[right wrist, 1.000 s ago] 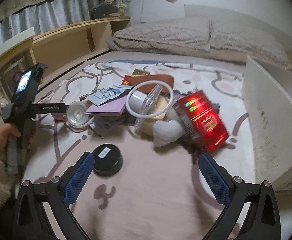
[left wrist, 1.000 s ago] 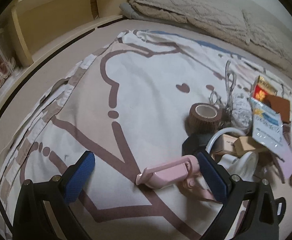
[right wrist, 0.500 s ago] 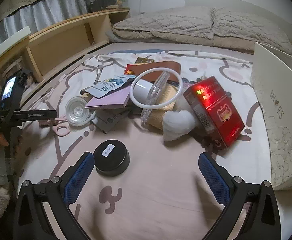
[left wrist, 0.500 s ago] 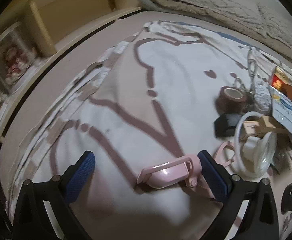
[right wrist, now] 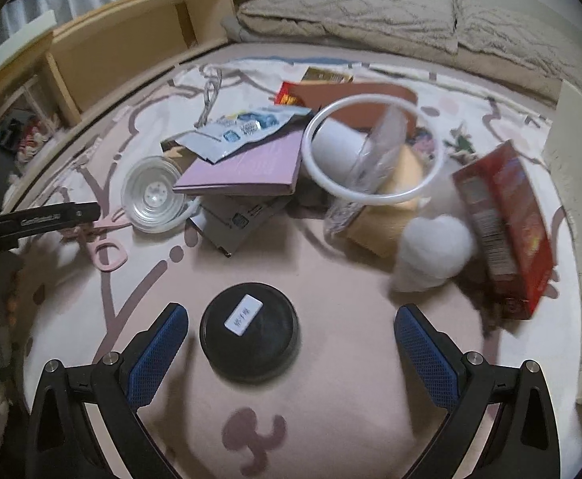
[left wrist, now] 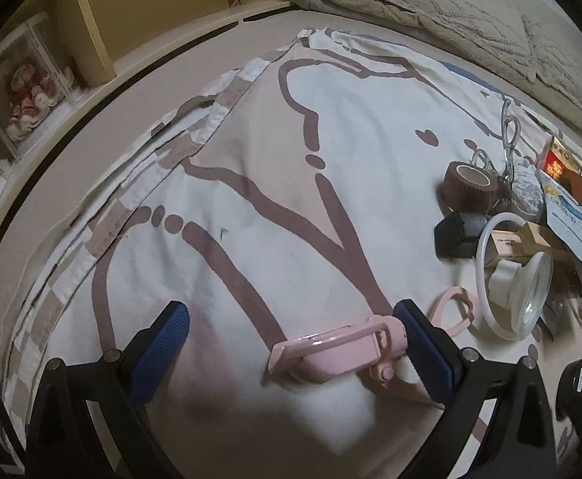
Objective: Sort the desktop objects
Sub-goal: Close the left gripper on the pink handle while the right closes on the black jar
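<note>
the left gripper (left wrist: pixel 291 343) is seen spread wide, a pink eyelash curler (left wrist: pixel 338 349) touching its right finger; centring is advised. the right gripper (right wrist: pixel 291 343), equally wide, frames a black round tin (right wrist: pixel 250 337) nearer its left finger.

Two low views, shared clutter pile (right wrist: pixel 330 167)

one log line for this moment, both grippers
left hand-held gripper: open, pink eyelash curler against right finger | right hand-held gripper: open over black round tin

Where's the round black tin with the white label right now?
In the right wrist view the black tin lies on the blanket between the open right gripper's fingers, nearer its left one, in front of the clutter pile.
</note>
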A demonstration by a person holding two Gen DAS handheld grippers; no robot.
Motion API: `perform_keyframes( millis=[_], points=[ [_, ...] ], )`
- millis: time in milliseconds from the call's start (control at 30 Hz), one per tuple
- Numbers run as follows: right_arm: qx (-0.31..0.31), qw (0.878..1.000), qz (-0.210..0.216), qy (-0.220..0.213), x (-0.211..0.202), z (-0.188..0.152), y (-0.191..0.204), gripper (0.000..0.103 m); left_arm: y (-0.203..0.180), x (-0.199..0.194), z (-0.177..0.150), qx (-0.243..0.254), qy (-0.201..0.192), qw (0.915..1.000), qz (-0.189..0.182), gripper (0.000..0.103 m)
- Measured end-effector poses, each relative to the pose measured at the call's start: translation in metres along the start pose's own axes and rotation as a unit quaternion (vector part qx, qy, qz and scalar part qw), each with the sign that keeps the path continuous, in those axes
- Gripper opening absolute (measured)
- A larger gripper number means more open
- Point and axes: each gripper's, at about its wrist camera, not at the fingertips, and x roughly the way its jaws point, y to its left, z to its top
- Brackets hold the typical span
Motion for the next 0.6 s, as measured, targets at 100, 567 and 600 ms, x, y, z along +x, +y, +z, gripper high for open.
perform_keyframes(
  millis=[100,567,600],
  points=[
    [-0.007,1.0,-0.015,0.008,0.008,0.001,0.009,0.103,-0.001,0.004,0.0,0.0,0.002,1.0,-0.002,0.102],
    [-0.037,0.997,-0.074,-0.01,0.011,-0.013,0.027,0.087,-0.009,-0.002,-0.003,0.035,-0.018,0.9992,0.0,0.086],
    [-0.041,0.996,-0.076,-0.014,0.009,-0.014,0.029,0.084,-0.011,-0.003,-0.003,0.041,-0.021,0.9989,0.003,0.083]
  ],
)
